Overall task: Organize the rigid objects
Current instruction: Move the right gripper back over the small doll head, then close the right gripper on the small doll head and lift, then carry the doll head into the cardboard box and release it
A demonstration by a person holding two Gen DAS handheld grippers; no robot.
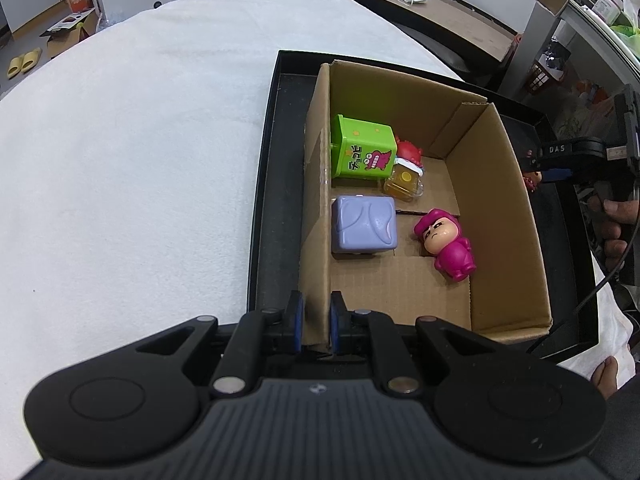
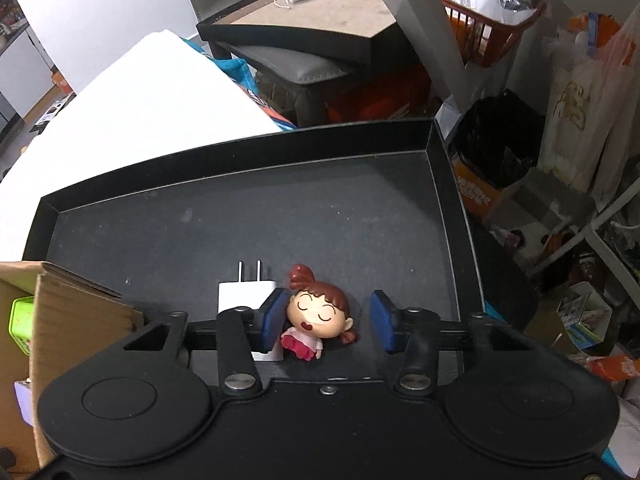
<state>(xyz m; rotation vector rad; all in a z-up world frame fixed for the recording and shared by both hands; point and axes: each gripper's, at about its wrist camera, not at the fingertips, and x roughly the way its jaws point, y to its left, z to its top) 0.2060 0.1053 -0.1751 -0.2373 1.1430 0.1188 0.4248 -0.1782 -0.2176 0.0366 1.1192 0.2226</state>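
My left gripper [image 1: 316, 320]: clamped on cardboard box [image 1: 496, 216] wall | my right gripper [image 2: 326, 322]: jaws apart around girl figurine [image 2: 320, 316] | charger [image 2: 246, 294] just left.

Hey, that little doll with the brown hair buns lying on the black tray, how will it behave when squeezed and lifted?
The brown-haired doll looks like rigid, glossy plastic, so probably light but slippery. Its big round head may twist or roll between the fingers.
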